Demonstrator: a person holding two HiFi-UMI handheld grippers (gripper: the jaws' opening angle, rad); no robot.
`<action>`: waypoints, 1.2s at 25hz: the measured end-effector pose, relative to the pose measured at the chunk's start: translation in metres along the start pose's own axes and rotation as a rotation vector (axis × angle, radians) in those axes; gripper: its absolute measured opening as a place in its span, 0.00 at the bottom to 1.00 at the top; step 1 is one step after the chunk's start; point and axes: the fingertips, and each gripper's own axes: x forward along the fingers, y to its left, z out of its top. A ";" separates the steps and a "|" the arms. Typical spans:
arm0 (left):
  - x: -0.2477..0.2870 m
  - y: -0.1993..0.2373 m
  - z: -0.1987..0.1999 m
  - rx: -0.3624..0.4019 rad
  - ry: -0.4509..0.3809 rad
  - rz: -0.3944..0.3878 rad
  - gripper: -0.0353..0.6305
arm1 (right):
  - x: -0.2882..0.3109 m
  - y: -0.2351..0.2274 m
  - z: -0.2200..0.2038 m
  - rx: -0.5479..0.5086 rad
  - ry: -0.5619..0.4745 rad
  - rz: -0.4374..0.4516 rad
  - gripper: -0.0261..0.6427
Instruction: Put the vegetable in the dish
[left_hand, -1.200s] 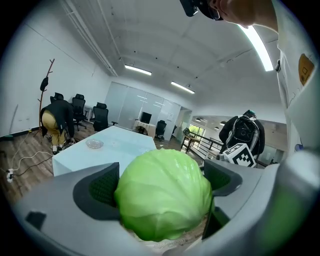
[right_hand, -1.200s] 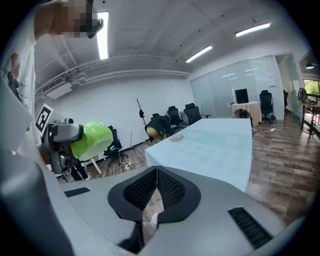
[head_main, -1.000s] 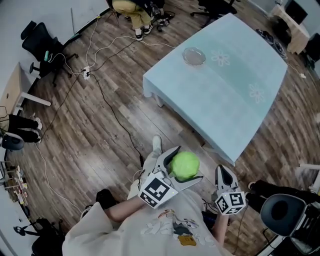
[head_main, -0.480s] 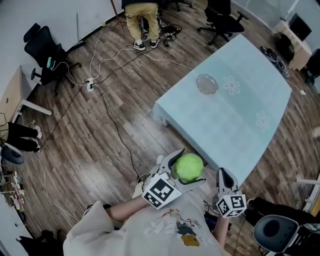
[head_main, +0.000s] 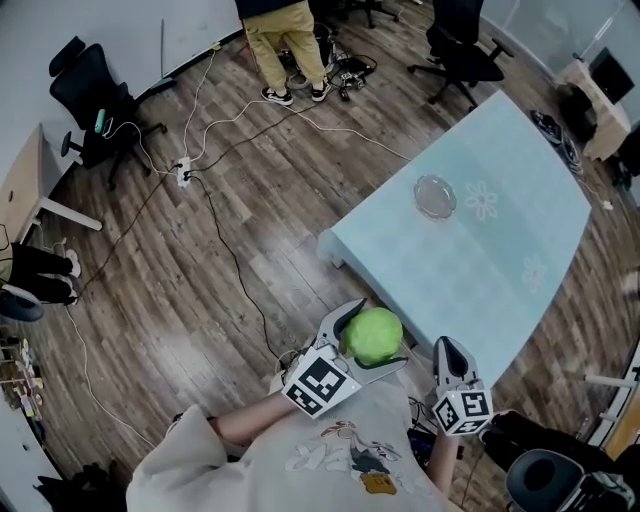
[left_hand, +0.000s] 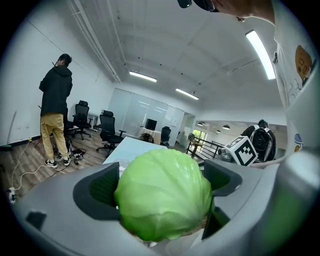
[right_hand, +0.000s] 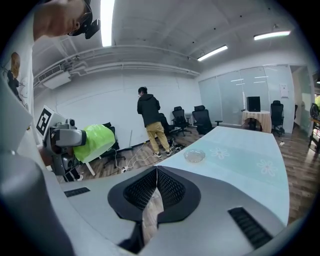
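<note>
A round green cabbage (head_main: 373, 335) is clamped between the jaws of my left gripper (head_main: 365, 338), held in front of my chest; in the left gripper view the cabbage (left_hand: 164, 192) fills the space between both pads. My right gripper (head_main: 447, 354) is beside it on the right, jaws pressed together with nothing in them, as the right gripper view (right_hand: 156, 186) confirms. A small clear glass dish (head_main: 435, 195) sits on the light blue table (head_main: 500, 270) ahead, also seen as the dish (right_hand: 194, 156) in the right gripper view.
A person in tan trousers (head_main: 283, 45) stands at the far side of the room. Cables (head_main: 215, 215) trail over the wooden floor. Office chairs (head_main: 92, 88) stand at the left and far end. The table's near corner (head_main: 335, 250) is ahead of the grippers.
The view has shifted: the table and dish have slid right and down in the frame, and the standing person has come further into view. Both grippers keep their hold and pose.
</note>
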 end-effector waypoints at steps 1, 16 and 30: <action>0.002 0.006 0.002 -0.006 -0.002 0.005 0.86 | 0.005 -0.001 0.004 0.000 0.002 -0.001 0.07; 0.107 0.082 0.032 0.017 0.020 0.032 0.86 | 0.092 -0.096 0.063 0.049 -0.038 -0.003 0.07; 0.228 0.138 0.064 0.082 0.058 0.030 0.86 | 0.149 -0.191 0.083 0.144 -0.017 -0.008 0.07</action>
